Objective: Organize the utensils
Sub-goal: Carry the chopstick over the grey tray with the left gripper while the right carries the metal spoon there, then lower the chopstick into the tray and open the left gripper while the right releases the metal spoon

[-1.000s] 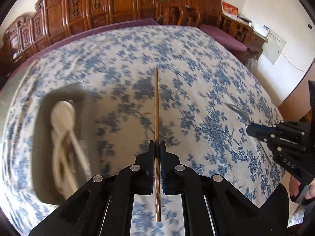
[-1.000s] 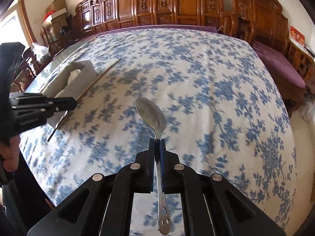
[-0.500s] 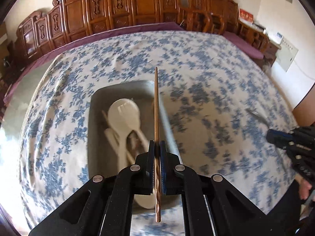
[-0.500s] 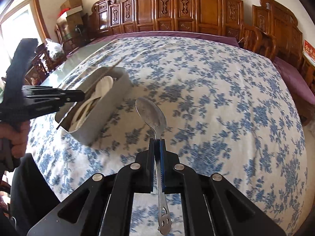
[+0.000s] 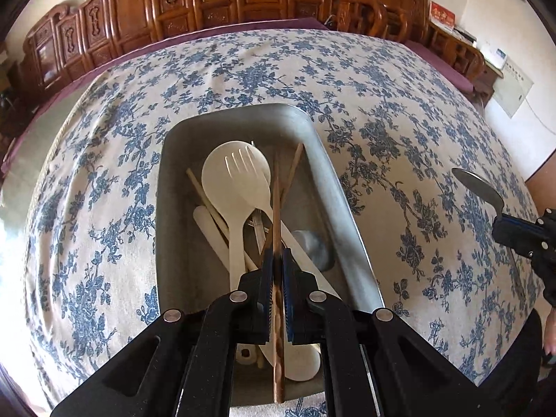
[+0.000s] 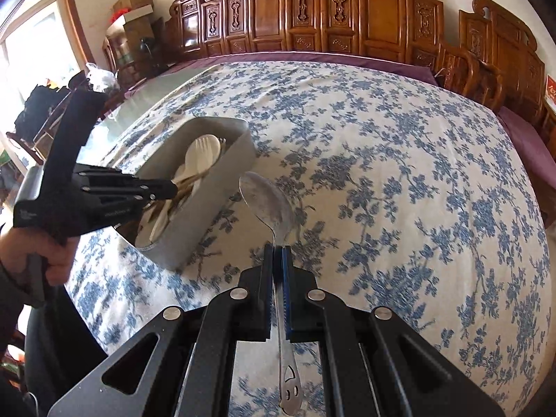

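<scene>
The left gripper (image 5: 277, 257) has its jaws closed on a brown wooden chopstick (image 5: 276, 208), which runs straight forward between the jaws and extends behind them as well. The chopstick's forward end lies over a grey rectangular container (image 5: 344, 201) directly ahead of and below the jaws. Inside the container lie a cream slotted spoon (image 5: 236, 180), a further cream utensil, other wooden chopsticks (image 5: 293, 170) and, to the right of the jaws, a grey metal spoon bowl (image 5: 314, 246). The right gripper (image 6: 277, 253) has its jaws closed on the handle of a metal spoon (image 6: 269, 205); the bowl projects forward and upward of the jaws, and the pierced handle end protrudes behind them. In the right wrist view the container (image 6: 222, 194) stands on the table ahead and to the left of these jaws, with the left gripper (image 6: 170, 189) poised over its near end. The table carries a white cloth with blue floral print (image 6: 399, 173). Carved wooden chairs (image 6: 378, 10) line the far side.
</scene>
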